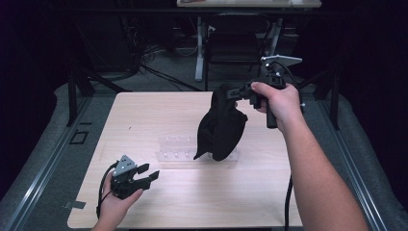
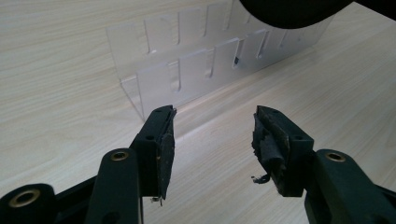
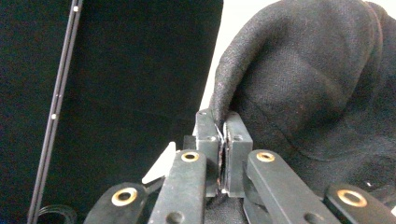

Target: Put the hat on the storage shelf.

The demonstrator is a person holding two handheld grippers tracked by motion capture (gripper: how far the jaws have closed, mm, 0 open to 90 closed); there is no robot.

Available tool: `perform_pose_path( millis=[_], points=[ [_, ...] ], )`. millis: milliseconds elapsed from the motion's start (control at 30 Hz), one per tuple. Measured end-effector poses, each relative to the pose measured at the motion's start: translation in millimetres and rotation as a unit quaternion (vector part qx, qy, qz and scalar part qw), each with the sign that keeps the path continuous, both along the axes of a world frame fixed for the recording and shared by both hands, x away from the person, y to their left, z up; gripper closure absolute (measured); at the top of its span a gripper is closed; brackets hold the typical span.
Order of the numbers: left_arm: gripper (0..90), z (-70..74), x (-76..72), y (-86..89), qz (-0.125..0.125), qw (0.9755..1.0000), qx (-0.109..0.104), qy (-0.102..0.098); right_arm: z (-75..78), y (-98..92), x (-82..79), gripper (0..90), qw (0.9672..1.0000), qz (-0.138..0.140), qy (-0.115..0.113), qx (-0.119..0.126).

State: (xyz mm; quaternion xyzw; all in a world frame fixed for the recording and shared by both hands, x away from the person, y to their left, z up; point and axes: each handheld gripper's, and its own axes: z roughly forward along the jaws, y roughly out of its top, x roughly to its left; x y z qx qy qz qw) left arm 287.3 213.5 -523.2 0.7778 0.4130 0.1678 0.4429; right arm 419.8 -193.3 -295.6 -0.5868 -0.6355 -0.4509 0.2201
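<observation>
Black cloth (image 1: pixel 220 129) hangs above pale wooden table (image 1: pixel 144 115), dark room around.

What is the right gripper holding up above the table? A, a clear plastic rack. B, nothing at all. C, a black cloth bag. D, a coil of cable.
C: the right gripper is pinched shut on an edge of the black cloth bag, which hangs over the clear plastic rack on the table.

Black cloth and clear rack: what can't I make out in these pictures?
- High view: the black cloth hangs in front of the clear rack, hiding its right end.
- Left gripper view: the top edge cuts the cloth off.
- Right gripper view: how much cloth sits between the right gripper jaws is hidden.
</observation>
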Motion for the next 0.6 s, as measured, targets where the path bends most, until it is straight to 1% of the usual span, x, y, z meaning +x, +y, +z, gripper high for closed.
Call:
perform_pose_path(
  millis=[67,100,133,167,267,300,400,433,467,600],
  points=[
    [48.4,2.1,0.3,-2.8,-0.003,1.0000,0.004,-0.003,-0.9,2.5,2.2,87.7,1.0000,-0.002,0.000,-0.004],
    [48.4,2.7,0.9,-4.6,-0.007,1.0000,0.001,-0.005,-1.4,3.4,3.4,87.8,1.0000,0.000,0.002,-0.006],
    [48.4,3.9,1.1,-6.3,-0.009,0.9999,0.003,-0.005,-2.2,5.0,4.3,87.8,1.0000,-0.002,0.002,-0.006],
    [48.4,5.2,1.2,-8.1,-0.014,0.9999,0.005,-0.003,-2.7,5.8,5.3,87.8,0.9999,0.001,0.002,-0.010],
    [48.9,9.2,3.2,-17.6,-0.025,0.9996,0.008,-0.012,-5.0,9.2,8.3,87.7,0.9999,0.001,0.002,-0.014],
    [49.0,9.2,3.2,-17.6,-0.025,0.9996,0.008,-0.012,-5.9,9.7,8.8,87.7,0.9999,-0.002,0.002,-0.012],
    [49.4,13.9,4.2,-25.3,-0.030,0.9993,0.013,-0.018,-8.2,9.8,10.7,87.7,0.9999,-0.002,0.003,-0.013],
    [49.4,15.2,4.9,-28.2,-0.034,0.9992,0.010,-0.021,-8.2,9.8,10.7,87.7,0.9999,-0.002,0.003,-0.013],
    [49.7,16.7,5.4,-31.6,-0.037,0.9990,0.009,-0.023,-9.5,9.3,11.4,87.7,0.9999,-0.007,0.003,-0.009],
    [50.2,23.0,8.1,-48.7,-0.051,0.9981,0.011,-0.032,-10.5,10.5,11.7,87.7,0.9999,-0.010,0.001,-0.004]
  ],
)
